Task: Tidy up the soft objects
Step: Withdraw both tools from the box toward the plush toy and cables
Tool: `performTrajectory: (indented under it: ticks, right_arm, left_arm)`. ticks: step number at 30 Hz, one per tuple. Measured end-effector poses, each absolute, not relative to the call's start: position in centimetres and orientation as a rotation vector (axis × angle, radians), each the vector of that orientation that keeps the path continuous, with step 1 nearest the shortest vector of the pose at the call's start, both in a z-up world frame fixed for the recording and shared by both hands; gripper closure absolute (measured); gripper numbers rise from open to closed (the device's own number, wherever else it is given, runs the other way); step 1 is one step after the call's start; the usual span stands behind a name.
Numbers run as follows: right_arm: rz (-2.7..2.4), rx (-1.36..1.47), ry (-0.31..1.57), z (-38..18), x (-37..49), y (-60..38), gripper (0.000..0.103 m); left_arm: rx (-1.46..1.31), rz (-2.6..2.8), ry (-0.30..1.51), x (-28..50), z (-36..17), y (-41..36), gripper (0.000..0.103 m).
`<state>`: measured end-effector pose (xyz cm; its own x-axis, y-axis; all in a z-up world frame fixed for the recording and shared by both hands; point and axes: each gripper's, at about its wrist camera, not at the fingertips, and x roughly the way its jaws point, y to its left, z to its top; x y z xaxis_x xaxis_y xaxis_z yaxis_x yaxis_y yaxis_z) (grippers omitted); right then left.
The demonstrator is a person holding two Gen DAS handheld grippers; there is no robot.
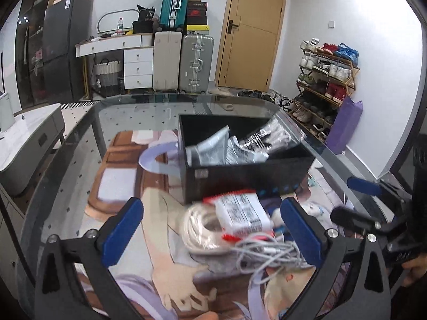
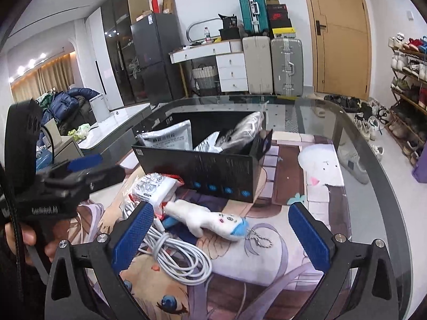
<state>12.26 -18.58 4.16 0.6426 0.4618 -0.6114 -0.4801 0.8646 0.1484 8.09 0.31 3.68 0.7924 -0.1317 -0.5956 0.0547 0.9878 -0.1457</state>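
While the left wrist view is a little blurred, it shows the left gripper (image 1: 213,236) with its blue fingers apart and holding nothing, poised over a white packet (image 1: 241,217) that lies on a coil of white cable (image 1: 205,233) on the glass table (image 1: 80,138). Just beyond stands a black box (image 1: 240,178) with silvery pouches (image 1: 226,149) inside. From the right wrist view, the right gripper (image 2: 221,236) likewise has its fingers spread wide and empty; between them lies a white plush keychain (image 2: 210,220), resting on the printed mat (image 2: 280,264) beside the cable and close in front of the box.
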Motion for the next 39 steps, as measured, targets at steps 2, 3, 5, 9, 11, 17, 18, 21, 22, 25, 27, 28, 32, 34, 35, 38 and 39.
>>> performTrajectory:
  ticks: [2, 3, 5, 9, 11, 17, 18, 21, 22, 25, 27, 28, 32, 34, 35, 38, 39]
  right_arm:
    - [0.523, -0.013, 0.697, 4.1, 12.5, -18.9, 0.000]
    - [0.523, -0.002, 0.712, 3.9, 12.6, -19.1, 0.000]
    - [0.522, 0.011, 0.730, 3.7, 12.8, -19.3, 0.000]
    - [0.510, -0.001, 0.754, 3.2, 13.1, -19.3, 0.000]
    - [0.505, 0.003, 0.765, 3.0, 13.2, -19.4, 0.000]
    - [0.500, -0.002, 0.776, 2.8, 13.3, -19.6, 0.000]
    - [0.500, -0.002, 0.778, 2.8, 13.3, -19.6, 0.000]
    - [0.501, -0.005, 0.781, 2.8, 13.3, -19.6, 0.000]
    - [0.499, -0.006, 0.784, 2.8, 13.3, -19.6, 0.000]
    - [0.493, -0.003, 0.787, 2.7, 13.4, -19.9, 0.000]
    - [0.490, 0.000, 0.785, 2.8, 13.4, -20.0, 0.000]
    - [0.490, 0.000, 0.784, 2.8, 13.4, -20.1, 0.000]
    - [0.489, -0.003, 0.790, 2.9, 13.4, -20.0, 0.000]
    - [0.489, -0.005, 0.794, 2.7, 13.4, -20.0, 0.000]
    - [0.490, -0.005, 0.796, 2.7, 13.4, -20.0, 0.000]
    - [0.489, -0.006, 0.797, 2.6, 13.4, -20.0, 0.000]
    - [0.488, -0.004, 0.799, 2.6, 13.5, -20.0, 0.000]
  left_arm:
    - [-0.118, -0.098, 0.657, 7.9, 3.4, -0.1, 0.000]
    - [-0.116, -0.096, 0.663, 7.7, 3.2, -0.2, 0.000]
    - [-0.113, -0.097, 0.677, 7.5, 2.8, -0.4, 0.000]
    - [-0.113, -0.114, 0.700, 7.0, 2.0, -1.2, 0.000]
    - [-0.104, -0.121, 0.715, 6.8, 1.6, -1.7, 0.000]
    - [-0.094, -0.148, 0.732, 6.1, 1.1, -3.2, 0.000]
    - [-0.088, -0.159, 0.735, 6.1, 1.1, -3.5, 0.000]
    - [-0.054, -0.166, 0.737, 6.0, 1.0, -4.3, 0.000]
    - [-0.049, -0.169, 0.740, 6.0, 1.0, -4.6, 0.000]
    - [-0.026, -0.181, 0.754, 6.1, 0.8, -5.1, 0.000]
    - [0.004, -0.179, 0.755, 6.0, 0.6, -5.5, 0.000]
    - [0.017, -0.174, 0.759, 6.0, 0.5, -5.7, 0.000]
    - [0.031, -0.169, 0.763, 6.3, 0.4, -6.0, 0.000]
    - [0.042, -0.163, 0.767, 6.6, 0.3, -6.0, 0.000]
    - [0.050, -0.157, 0.767, 6.7, 0.2, -6.1, 0.000]
    - [0.061, -0.169, 0.786, 7.0, -0.2, -6.2, 0.001]
    - [0.062, -0.170, 0.790, 7.1, -0.2, -6.2, 0.002]
